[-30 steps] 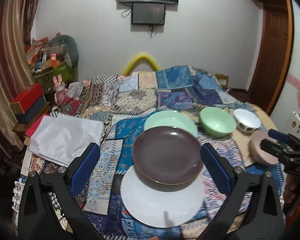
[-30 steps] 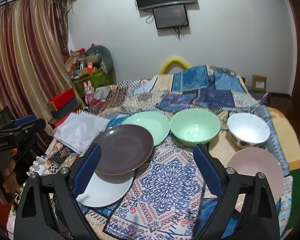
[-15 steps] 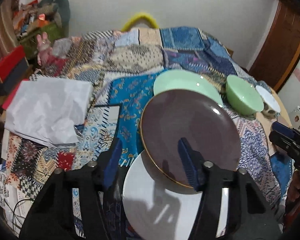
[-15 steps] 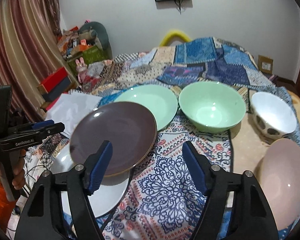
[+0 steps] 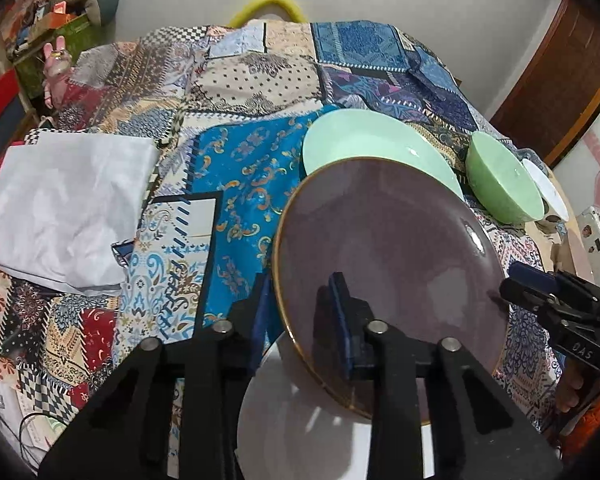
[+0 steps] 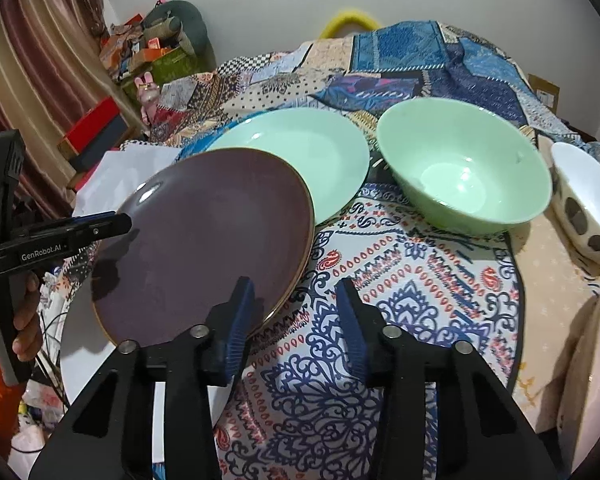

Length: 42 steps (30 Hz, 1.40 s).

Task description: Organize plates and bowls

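A dark purple plate (image 5: pixel 388 248) (image 6: pixel 212 240) lies tilted on a white plate (image 5: pixel 300 420) and against a mint green plate (image 6: pixel 300 148). My left gripper (image 5: pixel 300 320) straddles its left rim, jaws closing, one pad under the edge and one on the top face, pressing. From the right wrist view that gripper (image 6: pixel 126 222) looks clamped on the rim. My right gripper (image 6: pixel 294 320) has the plate's right rim between its closing jaws, with a gap still showing beside the right pad. A green bowl (image 6: pixel 460 176), a spotted white bowl (image 6: pixel 584 196) and a pink plate (image 6: pixel 592 380) sit to the right.
Everything rests on a patchwork quilt (image 5: pixel 240 184). A folded white cloth (image 5: pixel 60 208) lies left of the plates. Red and dark boxes (image 6: pixel 92 128) and clutter stand by the curtain. A person's hand (image 6: pixel 24 320) holds the left gripper's handle.
Both grippers have dropped and come in on the purple plate from either side. Their jaws have narrowed from wide open to straddling its rims.
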Available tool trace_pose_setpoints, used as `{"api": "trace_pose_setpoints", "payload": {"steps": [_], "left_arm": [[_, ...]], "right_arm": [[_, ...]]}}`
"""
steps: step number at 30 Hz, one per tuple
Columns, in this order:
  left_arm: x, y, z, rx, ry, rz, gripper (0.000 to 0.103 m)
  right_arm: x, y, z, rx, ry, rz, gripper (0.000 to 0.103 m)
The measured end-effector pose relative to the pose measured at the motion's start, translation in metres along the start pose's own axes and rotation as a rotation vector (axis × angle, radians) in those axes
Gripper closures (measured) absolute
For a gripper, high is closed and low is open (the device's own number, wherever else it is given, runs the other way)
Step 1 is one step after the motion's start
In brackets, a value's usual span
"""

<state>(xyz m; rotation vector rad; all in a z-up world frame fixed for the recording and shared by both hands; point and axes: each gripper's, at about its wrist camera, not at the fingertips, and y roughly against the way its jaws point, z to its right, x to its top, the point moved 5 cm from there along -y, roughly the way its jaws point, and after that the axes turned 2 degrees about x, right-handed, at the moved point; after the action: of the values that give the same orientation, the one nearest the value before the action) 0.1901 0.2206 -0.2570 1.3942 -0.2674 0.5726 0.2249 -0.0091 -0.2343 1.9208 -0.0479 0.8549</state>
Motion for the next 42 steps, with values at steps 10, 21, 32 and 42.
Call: {"api": "trace_pose_setpoints", "payload": {"steps": [10, 21, 32, 42], "left_arm": [[0.005, -0.008, 0.0, -0.018, -0.001, -0.015, 0.075], [0.003, -0.006, 0.008, -0.013, -0.042, -0.016, 0.075], [-0.004, 0.006, 0.017, 0.0, -0.041, 0.001, 0.075], [-0.013, 0.022, 0.037, -0.02, -0.032, 0.016, 0.075]], "right_arm": [[0.007, -0.021, -0.002, 0.044, -0.021, -0.032, 0.069], [0.011, -0.024, -0.001, 0.067, -0.051, -0.035, 0.076], [0.006, -0.013, 0.002, 0.079, -0.053, -0.02, 0.076], [0.003, 0.007, 0.01, 0.059, -0.035, 0.017, 0.076]]}}
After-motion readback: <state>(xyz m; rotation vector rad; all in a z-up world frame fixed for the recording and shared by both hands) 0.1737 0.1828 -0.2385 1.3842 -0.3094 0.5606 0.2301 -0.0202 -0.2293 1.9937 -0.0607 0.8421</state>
